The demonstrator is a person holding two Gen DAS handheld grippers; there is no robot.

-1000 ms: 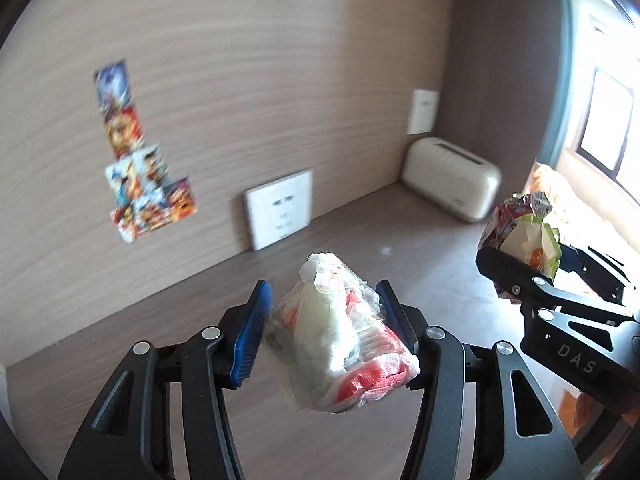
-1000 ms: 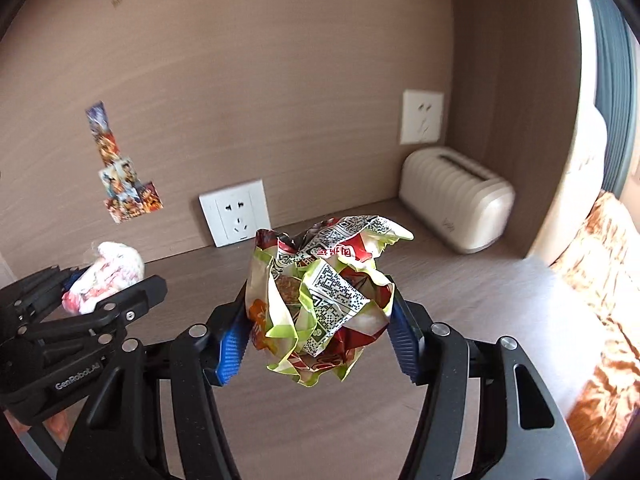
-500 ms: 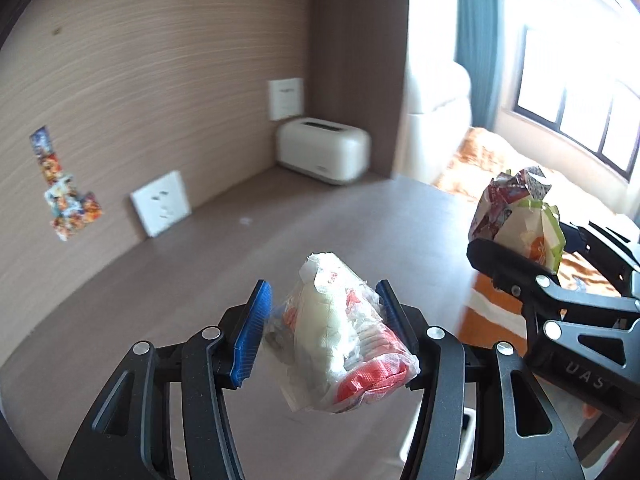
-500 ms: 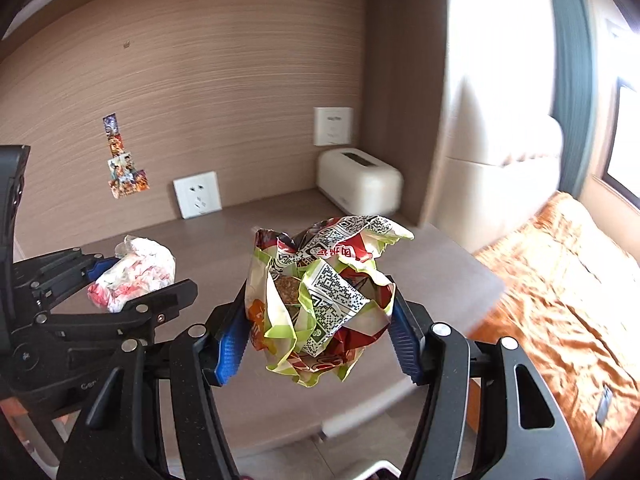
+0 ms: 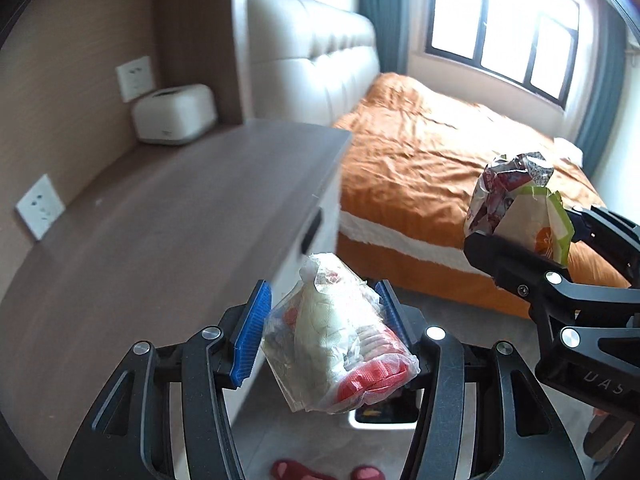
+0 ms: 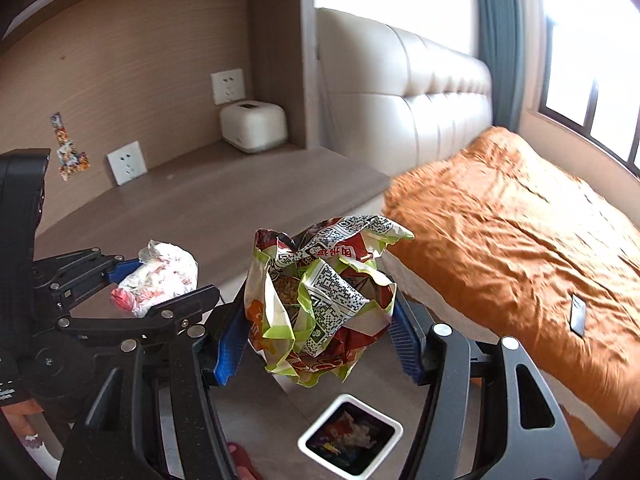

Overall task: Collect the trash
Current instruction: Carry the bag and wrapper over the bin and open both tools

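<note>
While both bundles hang pinched in the air, neither looks likely to weigh anything at all.

Left gripper (image 5: 324, 332) is clamped across the middle of a clear plastic bag (image 5: 340, 344), low centre of its view: soft, slippery film round white tissue and something red, best squeezed at the bulk as now. Right gripper (image 6: 316, 340) is closed on a crumpled snack wrapper (image 6: 320, 304), centre frame: crinkly, springy foil, green, red and white with printed codes. A white bin (image 6: 348, 440) with litter in it sits at the lower edge, below the wrapper.
</note>
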